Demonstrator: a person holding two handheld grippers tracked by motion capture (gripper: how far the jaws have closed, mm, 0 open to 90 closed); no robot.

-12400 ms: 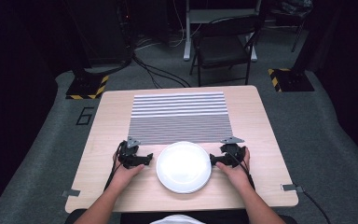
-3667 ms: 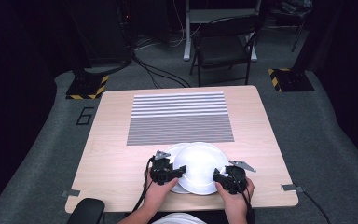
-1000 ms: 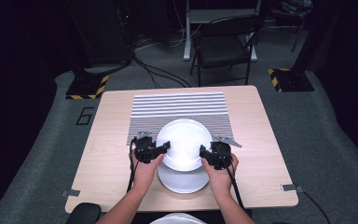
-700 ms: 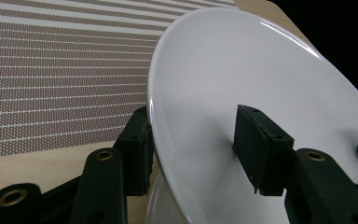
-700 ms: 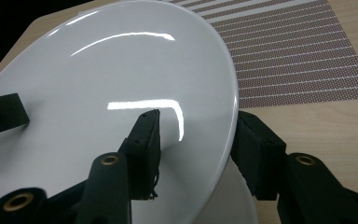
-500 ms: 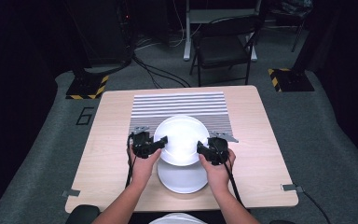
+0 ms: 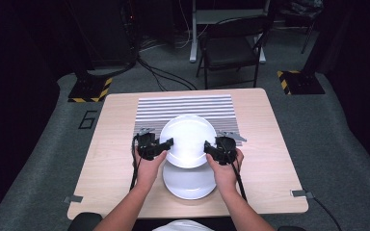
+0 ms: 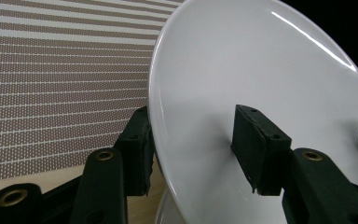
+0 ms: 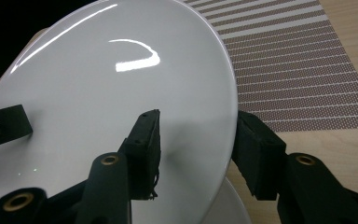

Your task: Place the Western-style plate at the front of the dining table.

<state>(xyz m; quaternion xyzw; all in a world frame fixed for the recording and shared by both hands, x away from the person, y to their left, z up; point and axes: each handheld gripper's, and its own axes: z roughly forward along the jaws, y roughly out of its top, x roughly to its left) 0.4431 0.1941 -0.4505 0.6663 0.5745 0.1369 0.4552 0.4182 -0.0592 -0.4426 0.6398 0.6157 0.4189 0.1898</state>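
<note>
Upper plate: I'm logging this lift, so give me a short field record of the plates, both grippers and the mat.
upper plate: white, lifted, held at both sides, over the near edge of the mat
left gripper: shut on its left rim
right gripper: shut on its right rim
lower plate: white, flat on the table, nearer the person
striped mat: flat, at the table's far side

The round white glazed plate clamped between the jaws is glossy and smooth, catching bright highlights. The jaws are matt black plastic. Beyond them lie a woven striped brown-and-white cloth mat and the pale matt wooden desk.
</note>
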